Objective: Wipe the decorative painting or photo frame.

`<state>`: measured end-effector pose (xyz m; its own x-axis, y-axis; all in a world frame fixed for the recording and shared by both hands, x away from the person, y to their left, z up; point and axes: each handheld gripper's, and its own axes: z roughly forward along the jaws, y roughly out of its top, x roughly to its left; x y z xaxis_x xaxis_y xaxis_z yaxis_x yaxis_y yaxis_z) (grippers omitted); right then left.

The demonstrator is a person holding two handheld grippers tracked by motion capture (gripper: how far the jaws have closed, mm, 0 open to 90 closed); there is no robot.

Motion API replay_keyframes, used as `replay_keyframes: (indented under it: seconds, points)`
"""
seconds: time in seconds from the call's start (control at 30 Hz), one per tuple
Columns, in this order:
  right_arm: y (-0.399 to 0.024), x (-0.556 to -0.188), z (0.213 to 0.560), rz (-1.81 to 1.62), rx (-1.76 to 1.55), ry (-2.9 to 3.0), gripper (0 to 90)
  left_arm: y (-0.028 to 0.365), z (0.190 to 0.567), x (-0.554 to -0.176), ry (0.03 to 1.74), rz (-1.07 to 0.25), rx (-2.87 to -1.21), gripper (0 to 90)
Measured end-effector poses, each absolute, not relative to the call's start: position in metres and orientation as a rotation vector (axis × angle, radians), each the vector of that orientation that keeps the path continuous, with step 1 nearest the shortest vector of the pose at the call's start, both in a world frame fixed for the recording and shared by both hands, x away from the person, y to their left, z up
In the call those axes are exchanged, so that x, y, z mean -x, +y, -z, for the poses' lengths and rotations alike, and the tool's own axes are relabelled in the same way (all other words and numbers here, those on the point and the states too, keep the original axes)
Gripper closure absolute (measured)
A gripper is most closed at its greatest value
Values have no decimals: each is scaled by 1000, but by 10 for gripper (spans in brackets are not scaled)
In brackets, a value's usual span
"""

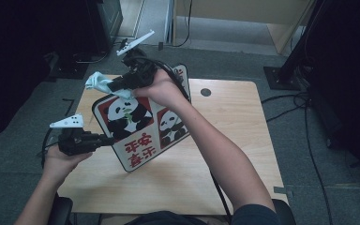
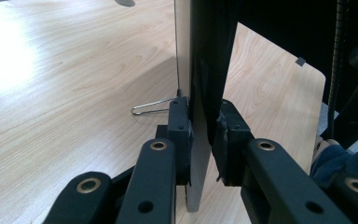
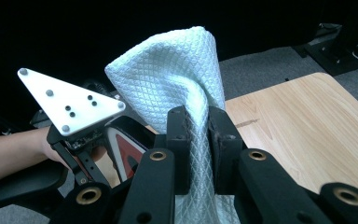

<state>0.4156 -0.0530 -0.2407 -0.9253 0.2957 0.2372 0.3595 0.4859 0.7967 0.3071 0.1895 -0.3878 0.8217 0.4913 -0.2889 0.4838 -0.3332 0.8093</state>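
A white sign board [image 1: 143, 126] with two pandas and red characters stands tilted above the wooden table [image 1: 234, 122]. My left gripper [image 1: 104, 139] is shut on the board's left edge; in the left gripper view both pads clamp the thin board [image 2: 200, 121] seen edge-on. My right gripper [image 1: 117, 86] is shut on a light blue cloth [image 1: 101, 83] and holds it against the board's upper left corner. In the right gripper view the quilted cloth [image 3: 177, 70] bulges up from between the closed jaws, with the left gripper's white plate [image 3: 70, 105] behind it.
A metal wire clip [image 2: 151, 107] lies on the table beside the board. A round cable hole [image 1: 206, 92] sits near the table's far edge. Black stands and cables [image 1: 304, 108] cross the grey carpet at the right. A dark cabinet stands at the far left.
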Motion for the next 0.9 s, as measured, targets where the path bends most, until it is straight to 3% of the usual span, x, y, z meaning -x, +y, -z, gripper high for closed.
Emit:
replay_keyframes:
  seconds: [0.9]
  points:
    - [-92,-434,247,1530,641,-2598,810,191,387,-309,730,-14,-1984,788]
